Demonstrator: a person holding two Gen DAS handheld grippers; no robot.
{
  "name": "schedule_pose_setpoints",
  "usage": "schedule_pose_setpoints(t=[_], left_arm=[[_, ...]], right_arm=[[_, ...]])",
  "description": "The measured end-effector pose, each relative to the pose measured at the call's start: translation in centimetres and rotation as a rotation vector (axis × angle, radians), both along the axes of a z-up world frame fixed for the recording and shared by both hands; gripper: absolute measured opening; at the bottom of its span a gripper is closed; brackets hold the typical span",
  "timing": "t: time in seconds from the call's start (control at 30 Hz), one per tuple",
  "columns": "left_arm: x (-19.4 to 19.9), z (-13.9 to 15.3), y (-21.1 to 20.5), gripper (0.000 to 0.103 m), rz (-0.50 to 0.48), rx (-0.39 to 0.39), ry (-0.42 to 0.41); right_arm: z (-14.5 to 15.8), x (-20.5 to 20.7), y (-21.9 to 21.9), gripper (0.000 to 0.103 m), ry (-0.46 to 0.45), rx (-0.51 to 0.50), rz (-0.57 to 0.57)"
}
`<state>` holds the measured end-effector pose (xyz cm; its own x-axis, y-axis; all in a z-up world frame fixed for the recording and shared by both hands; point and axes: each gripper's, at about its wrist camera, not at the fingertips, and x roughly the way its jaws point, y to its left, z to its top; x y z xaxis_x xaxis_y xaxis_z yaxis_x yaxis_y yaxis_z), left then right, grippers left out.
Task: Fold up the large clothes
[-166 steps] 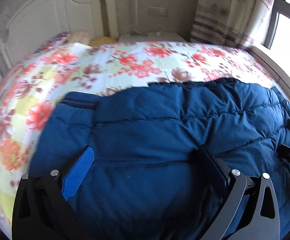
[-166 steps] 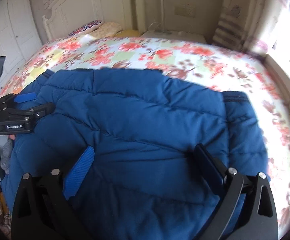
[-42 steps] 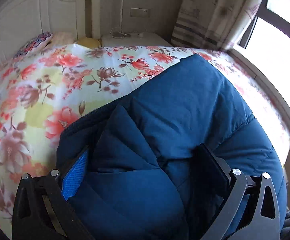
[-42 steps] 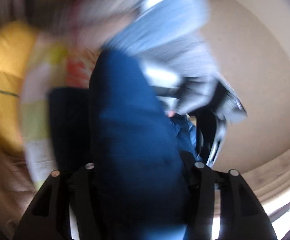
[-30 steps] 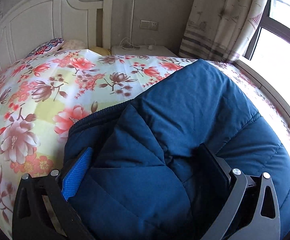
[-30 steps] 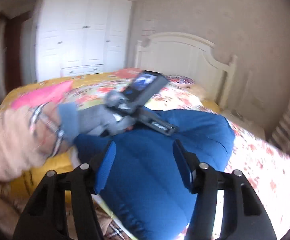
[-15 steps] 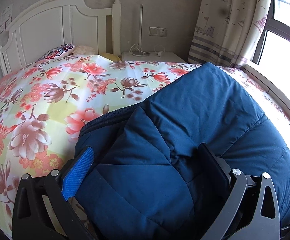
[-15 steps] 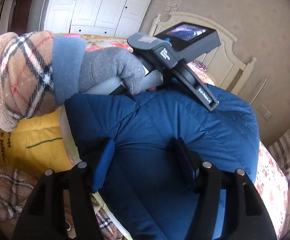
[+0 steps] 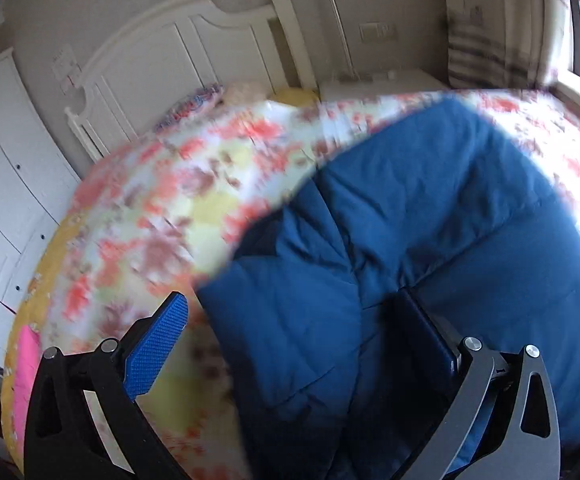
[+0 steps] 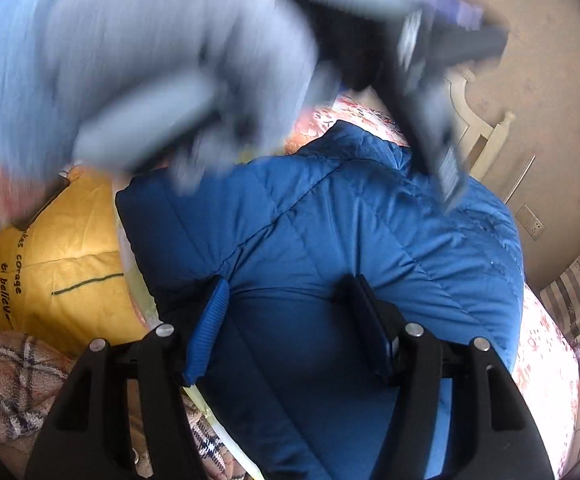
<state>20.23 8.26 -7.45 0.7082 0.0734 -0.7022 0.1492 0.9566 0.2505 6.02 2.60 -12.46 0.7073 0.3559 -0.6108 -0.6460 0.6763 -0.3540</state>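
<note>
In the right wrist view a gloved hand [image 10: 142, 64] and the device it carries [image 10: 429, 52] are smeared by motion above the blue jacket [image 10: 349, 248], hiding the jacket's far edge and most of the bed beyond it. The jacket's near part runs off the bottom edge. In the left wrist view the floral bedspread [image 9: 162, 216] beside the jacket is blurred, its flowers indistinct.
</note>
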Motion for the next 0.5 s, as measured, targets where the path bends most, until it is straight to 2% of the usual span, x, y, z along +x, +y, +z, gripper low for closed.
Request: schedule_pose_setpoints(t=[0.07, 0.13, 0.2, 0.27, 0.33, 0.4, 0.47, 0.5], left_arm=[[-0.1, -0.6, 1.7, 0.099, -0.004, -0.112, -0.03], [-0.1, -0.9, 2.7, 0.099, -0.003, -0.179, -0.029], [-0.4, -1.0, 2.8, 0.099, -0.004, -0.182, -0.048], [-0.7, -1.0, 2.6, 0.099, -0.002, -0.175, -0.07], [-0.5, -1.0, 2.7, 0.099, -0.001, -0.189, -0.079], [-0.4, -1.0, 2.9, 0.099, -0.001, -0.207, -0.079], [-0.5, -1.0, 2.8, 0.099, 0.0, -0.203, -0.085], [-0.5, -1.0, 2.8, 0.099, 0.002, -0.2, -0.09]], right_arm=[[0.2, -0.9, 0.3, 0.063, -0.011, -0.001, 0.006], [1.0, -1.7, 0.2, 0.065, 0.014, 0.008, 0.039], [2.6, -1.8, -0.8, 0.064, 0.073, 0.043, 0.085], [4.5, -1.3, -2.7, 0.063, 0.079, 0.107, 0.093], [7.1, 0.3, -5.5, 0.062, 0.034, 0.17, 0.03], [9.0, 3.6, -8.3, 0.062, 0.003, 0.212, -0.078], [9.8, 7.7, -10.5, 0.05, 0.018, 0.24, -0.185], [10.1, 10.2, -11.4, 0.037, 0.031, 0.253, -0.237]])
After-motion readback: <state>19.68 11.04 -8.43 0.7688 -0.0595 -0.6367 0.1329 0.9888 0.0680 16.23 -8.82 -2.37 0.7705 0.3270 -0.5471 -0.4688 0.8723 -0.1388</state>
